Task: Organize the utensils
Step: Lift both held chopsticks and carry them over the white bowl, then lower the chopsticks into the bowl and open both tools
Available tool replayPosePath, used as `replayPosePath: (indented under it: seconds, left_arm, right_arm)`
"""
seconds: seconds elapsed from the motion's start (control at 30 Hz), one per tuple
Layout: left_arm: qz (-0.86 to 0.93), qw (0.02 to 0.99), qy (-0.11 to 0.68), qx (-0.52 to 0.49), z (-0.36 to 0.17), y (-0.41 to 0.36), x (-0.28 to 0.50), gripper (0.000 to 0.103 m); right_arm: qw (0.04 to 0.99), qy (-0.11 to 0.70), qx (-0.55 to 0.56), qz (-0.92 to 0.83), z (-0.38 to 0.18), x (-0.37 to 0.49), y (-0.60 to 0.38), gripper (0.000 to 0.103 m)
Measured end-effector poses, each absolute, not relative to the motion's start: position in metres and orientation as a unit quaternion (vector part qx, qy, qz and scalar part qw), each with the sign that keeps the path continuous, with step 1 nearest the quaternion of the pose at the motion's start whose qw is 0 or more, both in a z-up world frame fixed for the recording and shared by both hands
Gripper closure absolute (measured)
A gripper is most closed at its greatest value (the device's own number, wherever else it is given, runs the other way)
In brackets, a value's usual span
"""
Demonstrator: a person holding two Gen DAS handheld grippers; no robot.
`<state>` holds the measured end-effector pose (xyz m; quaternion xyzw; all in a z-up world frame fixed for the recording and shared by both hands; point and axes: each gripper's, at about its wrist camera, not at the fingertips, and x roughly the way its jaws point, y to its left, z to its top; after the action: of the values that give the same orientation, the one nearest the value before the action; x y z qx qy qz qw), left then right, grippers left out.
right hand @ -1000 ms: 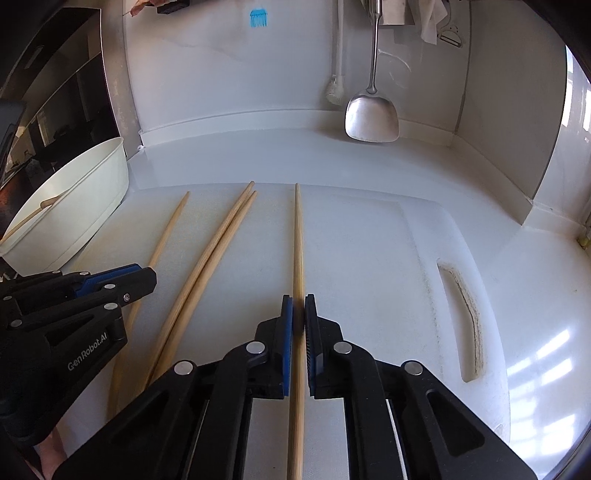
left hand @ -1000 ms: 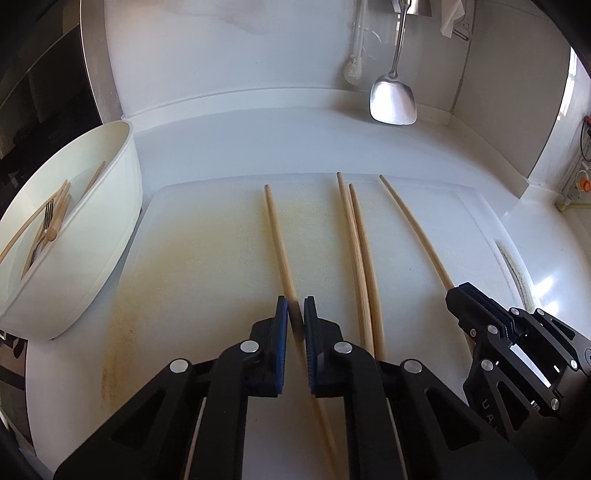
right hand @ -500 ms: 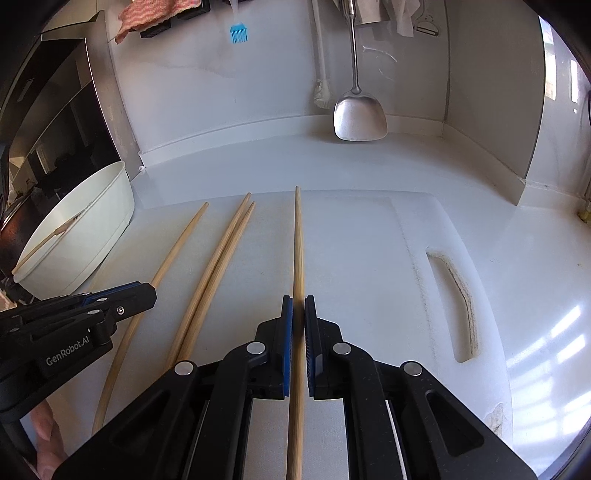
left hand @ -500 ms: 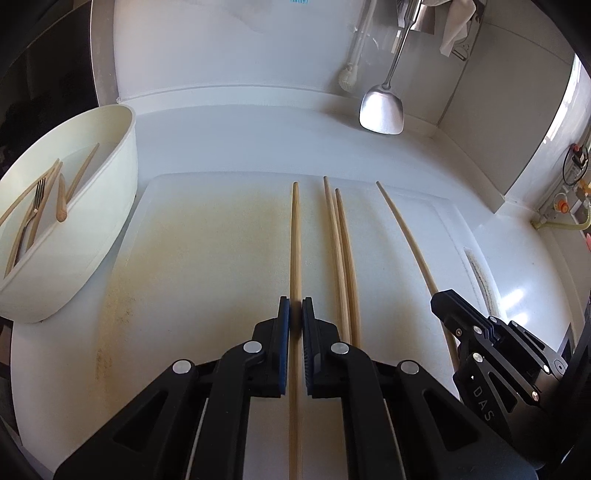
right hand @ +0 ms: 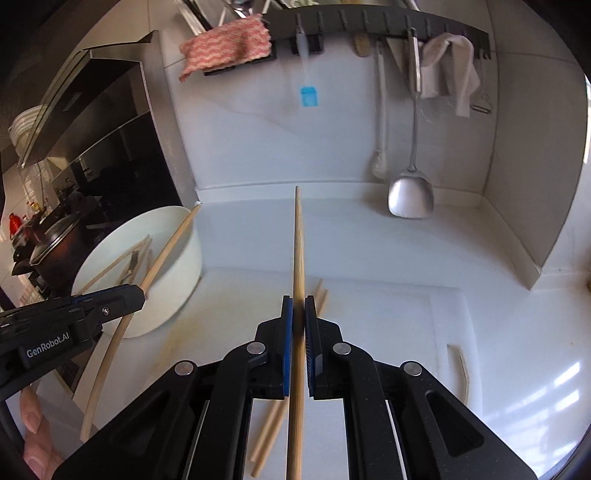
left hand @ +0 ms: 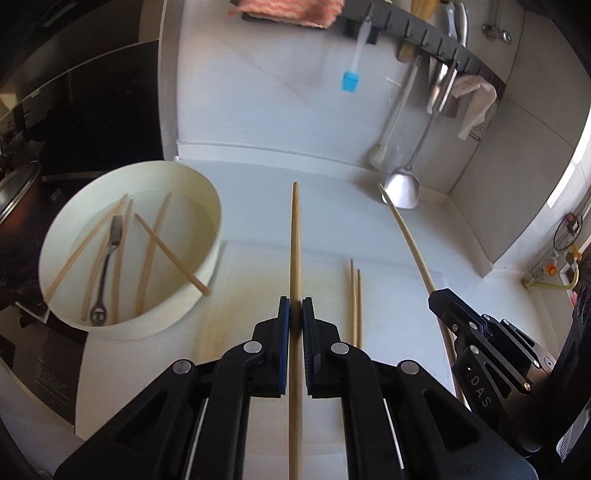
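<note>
The left tool (left hand: 294,314) has its blue-padded jaws closed on a long wooden chopstick (left hand: 295,243), which runs straight ahead between the pads and is raised clear of the cutting board (left hand: 399,325). The right tool (right hand: 298,314) is likewise clamped on a second wooden chopstick (right hand: 298,251), also lifted off the cutting board; in the left wrist view this tool appears at the right edge with its chopstick angled toward the back wall. Two further chopsticks (left hand: 355,302) lie side by side, flat on the cutting board, between the two raised ones. The cutting board is white, stained yellowish toward its left side, has a slot handle (right hand: 460,369) near its right edge, and rests on the white tabletop (right hand: 369,240). Just left of the cutting board stands a white round bowl (left hand: 207,206) holding several chopsticks and a metal fork (left hand: 107,266). Behind the cutting board, a metal spatula (right hand: 410,195), a blue silicone brush (right hand: 308,96) and cloths hang from a wall rail (right hand: 369,22). Part of a person's hand (right hand: 35,435) shows left of the cutting board in the right wrist view
</note>
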<state>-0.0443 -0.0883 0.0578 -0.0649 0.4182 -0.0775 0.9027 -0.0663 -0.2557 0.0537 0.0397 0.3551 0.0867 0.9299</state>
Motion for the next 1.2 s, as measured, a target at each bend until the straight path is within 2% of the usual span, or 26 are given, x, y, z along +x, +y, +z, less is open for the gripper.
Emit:
replayPosePath:
  seconds: [0.27, 0.6, 0.9, 1.2]
  left_arm:
    - [-0.028, 0.91, 0.41, -0.064, 0.085, 0.004, -0.014, 0.096]
    - [-0.019, 0.892, 0.447, -0.055, 0.062, 0.118, 0.053, 0.096]
    - [-0.033, 0.858, 0.508, -0.072, 0.016, 0.153, 0.091, 0.096]
    - [-0.036, 0.83, 0.551, -0.075, -0.026, 0.165, 0.106, 0.095]
  right_arm:
    - [0.928, 0.346, 0.044, 0.134, 0.088, -0.028, -0.173, 0.097]
    - [0.903, 0.389, 0.062, 0.174, 0.078, 0.041, -0.056, 0.097]
    - [0.869, 0.459, 0.065, 0.172, 0.035, 0.077, -0.004, 0.097]
    - [0.853, 0.493, 0.063, 0.161, 0.011, 0.092, 0.013, 0.097]
